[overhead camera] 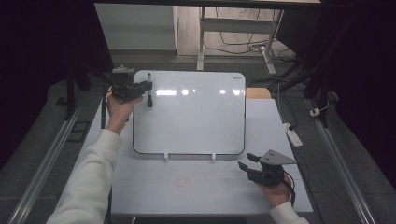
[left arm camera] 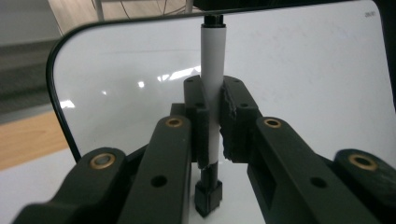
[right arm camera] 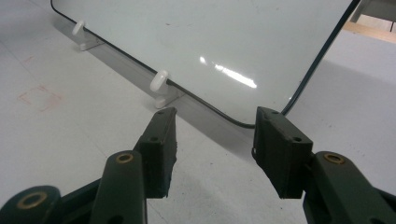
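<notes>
A white whiteboard (overhead camera: 196, 116) with a dark rim leans on two white clips (overhead camera: 166, 157) in the middle of the table. My left gripper (overhead camera: 148, 86) is at the board's upper left corner, shut on a marker (overhead camera: 149, 93) with a white barrel and black ends. In the left gripper view the marker (left arm camera: 212, 74) stands upright between the pads, in front of the board's face (left arm camera: 299, 74). My right gripper (overhead camera: 247, 162) hovers open over the table just below the board's lower right corner. In the right gripper view that corner (right arm camera: 243, 122) lies between its spread fingertips (right arm camera: 211, 133).
The grey table (overhead camera: 187, 186) has free room in front of the board. A white power strip (overhead camera: 293, 135) and cables lie at its right edge. A wooden surface (overhead camera: 258, 92) shows behind the board. Metal rails (overhead camera: 46, 163) run along both sides.
</notes>
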`<state>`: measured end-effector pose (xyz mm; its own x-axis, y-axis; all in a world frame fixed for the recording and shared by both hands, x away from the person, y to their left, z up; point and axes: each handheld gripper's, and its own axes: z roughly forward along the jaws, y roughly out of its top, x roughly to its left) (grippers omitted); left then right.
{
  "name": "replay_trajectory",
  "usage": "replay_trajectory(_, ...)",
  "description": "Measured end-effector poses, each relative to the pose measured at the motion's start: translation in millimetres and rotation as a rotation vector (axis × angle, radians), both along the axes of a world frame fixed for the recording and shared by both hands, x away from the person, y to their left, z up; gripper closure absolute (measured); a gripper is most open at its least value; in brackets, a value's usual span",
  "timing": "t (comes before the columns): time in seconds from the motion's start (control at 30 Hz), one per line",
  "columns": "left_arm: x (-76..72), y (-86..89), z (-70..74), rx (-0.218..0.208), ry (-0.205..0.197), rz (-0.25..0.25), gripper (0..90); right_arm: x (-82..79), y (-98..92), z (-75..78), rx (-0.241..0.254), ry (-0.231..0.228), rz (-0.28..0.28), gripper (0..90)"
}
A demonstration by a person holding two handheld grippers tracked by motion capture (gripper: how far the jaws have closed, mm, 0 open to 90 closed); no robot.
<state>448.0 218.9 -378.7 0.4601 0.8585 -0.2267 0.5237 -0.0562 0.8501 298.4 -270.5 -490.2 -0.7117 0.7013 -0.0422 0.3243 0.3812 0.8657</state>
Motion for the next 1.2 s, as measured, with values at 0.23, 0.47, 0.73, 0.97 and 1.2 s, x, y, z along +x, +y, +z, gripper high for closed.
replay_trajectory(0.23, 10.5, -1.3, -13.1, 0.044, -0.005, 0.044, 80.2, 0.0, 1.4, -1.7, -0.002, 0.007, 0.005, 49.2)
replay_trajectory(0.47, 8.1, -6.2, -14.6, 0.119, -0.08, 0.048, 79.3, 0.1, 2.9, -3.2, -0.005, 0.009, 0.013, 49.1)
replay_trajectory(0.73, 8.8, 1.7, -21.8, 0.095, -0.134, -0.014, 79.2, 0.3, 4.2, -4.9, -0.012, 0.017, 0.02, 49.2)
replay_trajectory(0.97, 9.6, 5.5, -22.5, 0.11, -0.17, -0.031, 75.5, 0.5, 4.7, -5.8, -0.018, 0.017, 0.023, 49.1)
replay_trajectory(1.2, 4.0, 5.5, -16.6, 0.113, -0.195, -0.039, 63.6, 0.5, 4.4, -5.8, -0.015, 0.017, 0.023, 49.1)
